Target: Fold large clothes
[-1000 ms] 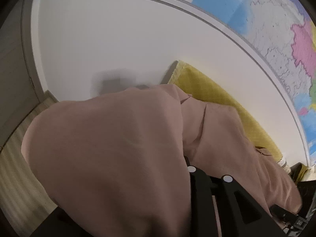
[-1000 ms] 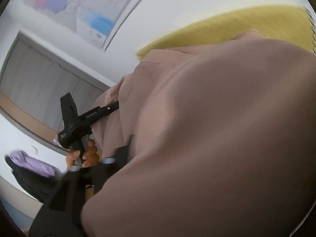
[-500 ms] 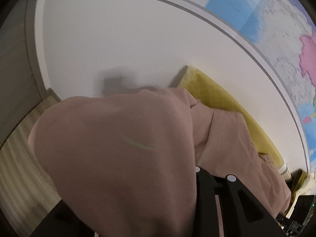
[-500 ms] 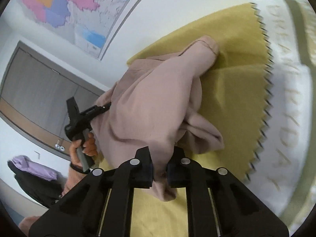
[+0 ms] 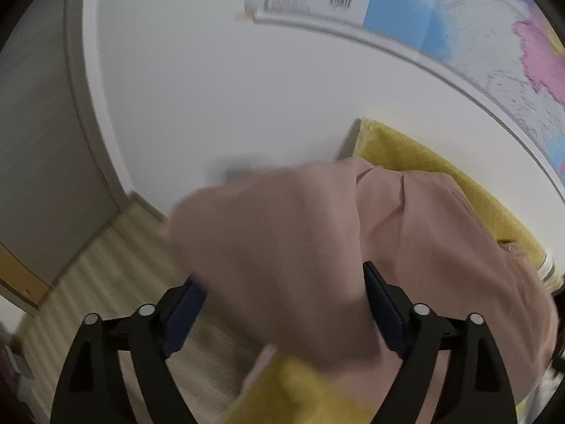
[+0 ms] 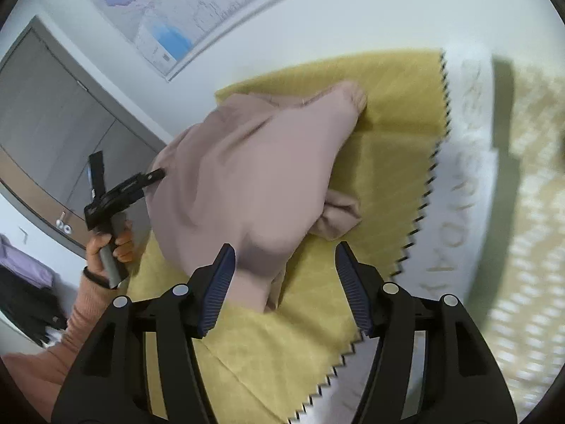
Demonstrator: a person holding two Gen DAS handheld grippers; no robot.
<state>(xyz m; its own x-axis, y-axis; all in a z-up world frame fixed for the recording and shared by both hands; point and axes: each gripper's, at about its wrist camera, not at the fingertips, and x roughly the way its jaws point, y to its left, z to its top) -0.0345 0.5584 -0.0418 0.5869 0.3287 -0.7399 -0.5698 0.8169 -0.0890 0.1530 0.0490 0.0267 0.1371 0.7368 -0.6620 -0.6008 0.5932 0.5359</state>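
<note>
Now both hand-held grippers (image 5: 284, 291) (image 6: 284, 259) gape over garment (image 6: 247, 176).

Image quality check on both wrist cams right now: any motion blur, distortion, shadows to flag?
Left wrist: pink garment smeared by motion blur; fisheye bends the wall map; soft shadow on the wall above the cloth. Right wrist: garment and white lettered blanket blurred, right gripper fingers sharp; even light, no glare.

The garment (image 6: 254, 173) lies bunched on the cloth (image 6: 399, 106).
</note>
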